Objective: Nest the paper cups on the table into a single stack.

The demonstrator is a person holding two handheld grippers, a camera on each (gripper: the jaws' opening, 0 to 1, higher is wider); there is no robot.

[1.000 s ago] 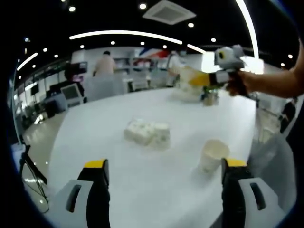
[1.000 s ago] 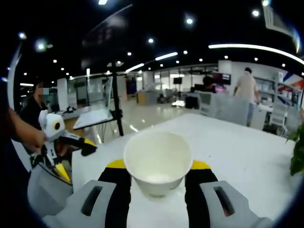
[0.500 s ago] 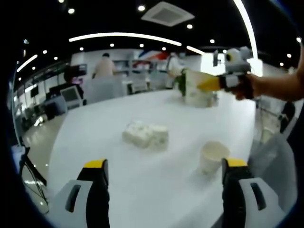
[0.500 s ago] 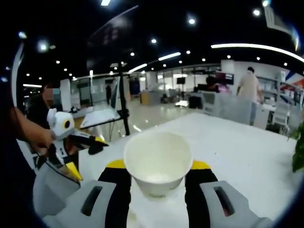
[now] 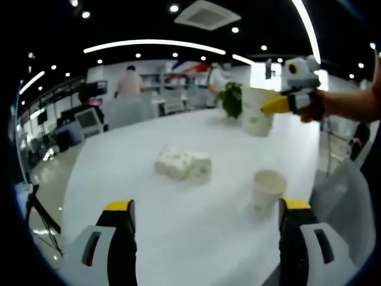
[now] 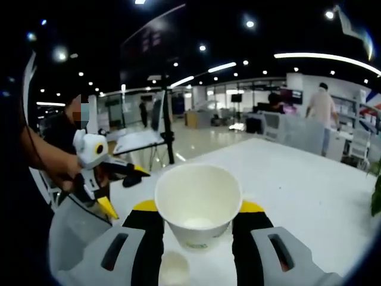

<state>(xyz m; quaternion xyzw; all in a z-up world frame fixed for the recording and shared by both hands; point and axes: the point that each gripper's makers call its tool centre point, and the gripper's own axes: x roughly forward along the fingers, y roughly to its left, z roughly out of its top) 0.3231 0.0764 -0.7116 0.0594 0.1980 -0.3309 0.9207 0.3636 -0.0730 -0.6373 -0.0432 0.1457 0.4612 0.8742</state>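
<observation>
Held paper cup [image 6: 198,204]: upright, mouth open, interior empty; right gripper [image 6: 198,225] jaws closed against its sides, carried above the white table [image 6: 297,185]. Second paper cup [image 5: 266,189] stands empty on the table, just inside the left gripper's [image 5: 205,241] right jaw; those jaws wide apart, holding nothing. White tissue pack [image 5: 184,165] lies mid-table. Potted plant [image 5: 232,99] at far edge. Open office beyond, ceiling lights on.
</observation>
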